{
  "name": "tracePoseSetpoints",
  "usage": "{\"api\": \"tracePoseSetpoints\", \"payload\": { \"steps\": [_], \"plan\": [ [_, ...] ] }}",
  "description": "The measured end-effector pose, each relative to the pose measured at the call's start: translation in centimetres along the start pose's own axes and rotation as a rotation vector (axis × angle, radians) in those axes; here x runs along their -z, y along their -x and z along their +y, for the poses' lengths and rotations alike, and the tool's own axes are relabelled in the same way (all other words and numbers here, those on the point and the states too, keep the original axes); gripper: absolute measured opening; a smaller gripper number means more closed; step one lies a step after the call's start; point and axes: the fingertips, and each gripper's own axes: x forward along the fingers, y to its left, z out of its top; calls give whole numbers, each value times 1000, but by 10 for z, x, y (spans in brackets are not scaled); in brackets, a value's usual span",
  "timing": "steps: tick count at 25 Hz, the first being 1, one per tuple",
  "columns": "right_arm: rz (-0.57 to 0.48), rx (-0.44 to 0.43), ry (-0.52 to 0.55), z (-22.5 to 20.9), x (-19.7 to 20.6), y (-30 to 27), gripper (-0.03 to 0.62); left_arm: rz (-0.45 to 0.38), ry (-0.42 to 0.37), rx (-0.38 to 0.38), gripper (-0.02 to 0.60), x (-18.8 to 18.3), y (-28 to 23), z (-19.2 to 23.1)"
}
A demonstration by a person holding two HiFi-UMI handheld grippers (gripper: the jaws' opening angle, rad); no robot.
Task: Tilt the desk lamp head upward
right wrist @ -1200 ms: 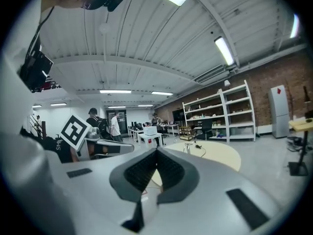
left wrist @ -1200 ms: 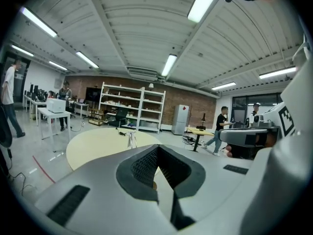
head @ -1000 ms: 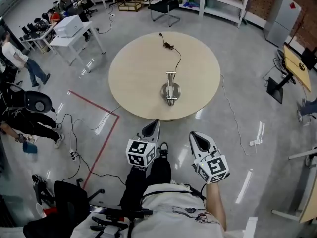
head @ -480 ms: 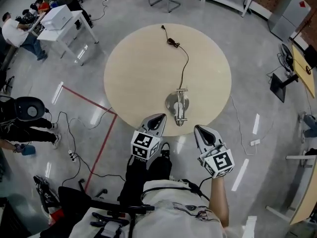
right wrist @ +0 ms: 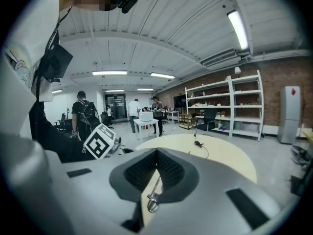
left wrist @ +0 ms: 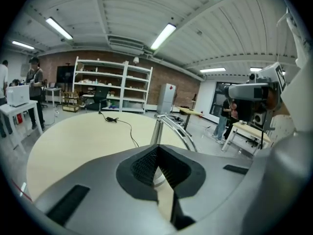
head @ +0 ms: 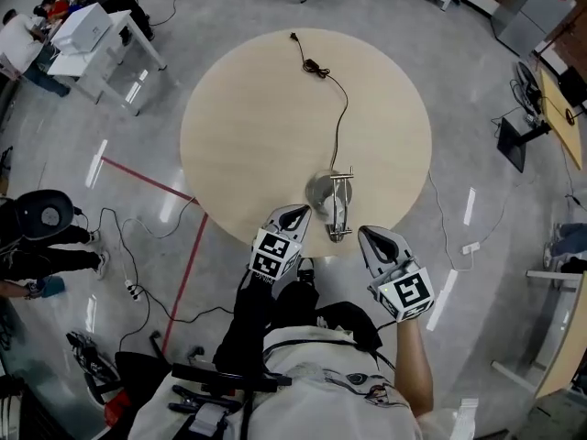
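A silver desk lamp [head: 328,202] stands near the front edge of the round beige table [head: 248,126], its round base toward the middle and its head [head: 339,235] toward me. In the left gripper view the lamp's post [left wrist: 156,130] and curved arm rise just beyond the jaws. My left gripper [head: 290,216] is shut and empty, its tip over the table's edge just left of the lamp. My right gripper [head: 371,238] is also shut and empty, right of the lamp head and off the table. A sliver of silver lamp metal [right wrist: 152,199] shows below the right jaws.
The lamp's black cable [head: 337,108] runs across the table to an adapter [head: 316,67] at the far side. A white desk [head: 87,30] stands at the far left. Red floor tape [head: 188,264] and loose floor cables [head: 138,246] lie left of me. People stand at the left.
The table and lamp have come closer as I stepped forward. Both grippers, which hung well short of the table, now reach its front edge on either side of the lamp head.
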Motion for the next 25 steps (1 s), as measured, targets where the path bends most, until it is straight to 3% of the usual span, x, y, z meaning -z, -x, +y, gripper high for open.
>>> {"api": "tracePoseSetpoints", "payload": {
  "steps": [5, 12, 19, 22, 25],
  "plan": [
    [75, -5, 96, -10, 18, -7, 3, 116, -100, 19, 2, 36, -40, 21],
    [88, -133, 304, -27, 28, -34, 3, 273, -214, 31, 2, 75, -92, 44],
    [108, -354, 650, -19, 47, -55, 11, 385, -293, 85, 2, 108, -119, 44],
    [118, -452, 798, -16, 54, -58, 68, 413, -317, 108, 2, 115, -130, 44],
    [125, -528, 1012, -15, 64, -58, 115, 433, -344, 117, 2, 119, -139, 45]
  ]
}}
